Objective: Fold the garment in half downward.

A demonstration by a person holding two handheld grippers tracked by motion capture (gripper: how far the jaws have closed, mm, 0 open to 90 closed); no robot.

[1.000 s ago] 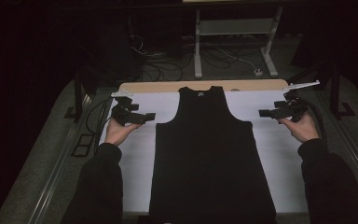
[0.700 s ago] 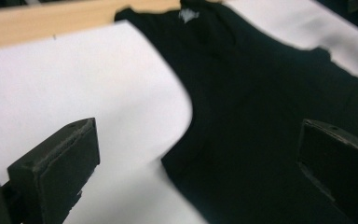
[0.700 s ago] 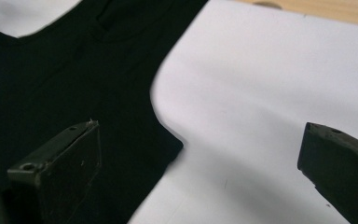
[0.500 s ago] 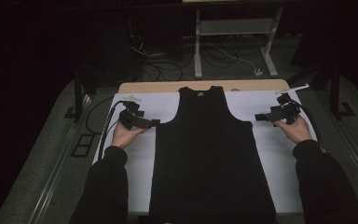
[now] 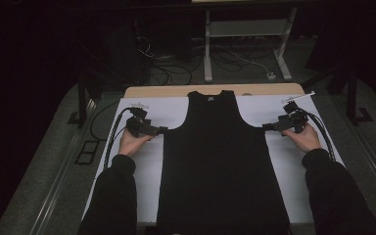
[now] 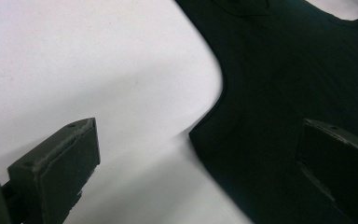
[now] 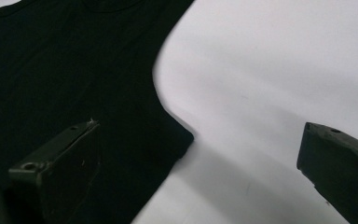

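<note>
Fingers (image 6: 56,172) of the left gripper (image 5: 160,130) and right gripper (image 5: 269,127) are held apart, each pair straddling an armpit corner of the black vest (image 5: 220,161), which is spread flat on the white worktop (image 5: 147,171), probably so both sides can be pinched together.

1. The desk (image 5: 254,90) has a pale wooden top, bare along its far edge.
2. A white sheet (image 5: 142,171) covers the rest.
3. A black tank top (image 5: 220,166) lies flat on the sheet, neck away from the person.
</note>
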